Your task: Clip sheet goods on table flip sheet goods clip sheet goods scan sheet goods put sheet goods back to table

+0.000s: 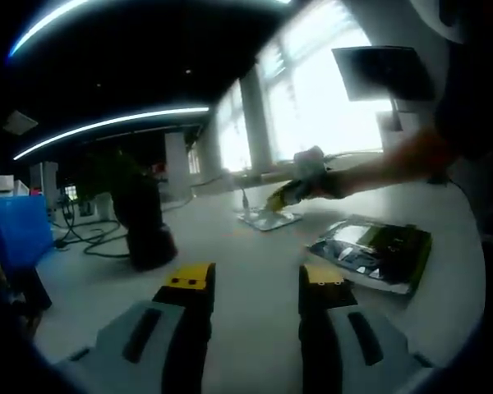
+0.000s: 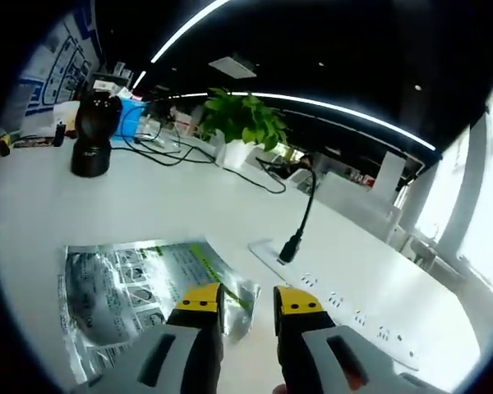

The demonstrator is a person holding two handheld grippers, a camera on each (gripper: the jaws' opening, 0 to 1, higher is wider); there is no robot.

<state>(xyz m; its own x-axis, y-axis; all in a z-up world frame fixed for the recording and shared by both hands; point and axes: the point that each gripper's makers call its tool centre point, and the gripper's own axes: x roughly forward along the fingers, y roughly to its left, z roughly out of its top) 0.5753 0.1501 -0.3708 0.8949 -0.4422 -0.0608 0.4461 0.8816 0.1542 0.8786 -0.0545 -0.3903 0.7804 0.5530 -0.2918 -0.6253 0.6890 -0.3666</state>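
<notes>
left gripper (image 1: 255,283): jaws spread, nothing between them, hanging above the white table (image 1: 255,238) well short of anything to grab.
right gripper (image 2: 251,305): also released, a gap between the yellow tips, no contact yet; it sits right over the near edge of the sheet goods (image 2: 140,291).
sheet goods: a flat silvery foil pack with green print, lying on the table. In the left gripper view it's off to the right (image 1: 374,250), with the right gripper (image 1: 300,187) reaching in over the table beyond it.
step in hand: looks like the first clip, my guess anyway.
how to do it well: the pack lies flat, so I'd go for the crinkled edge nearest the tips, drop low and nearly level with the table, slide one jaw under the lip, then close. Foil is slippery and floppy, so bite deep enough that it won't slide out on the flip.
watch out: the black gooseneck stand (image 2: 300,222) on its plate is just beside the pack, easy to knock.
left view extra: the bright windows, a monitor (image 1: 382,72), the whole reach of the other gripper.
right view extra: the print on the pack up close, a green plant (image 2: 242,119), a black round device (image 2: 94,135), cables.
</notes>
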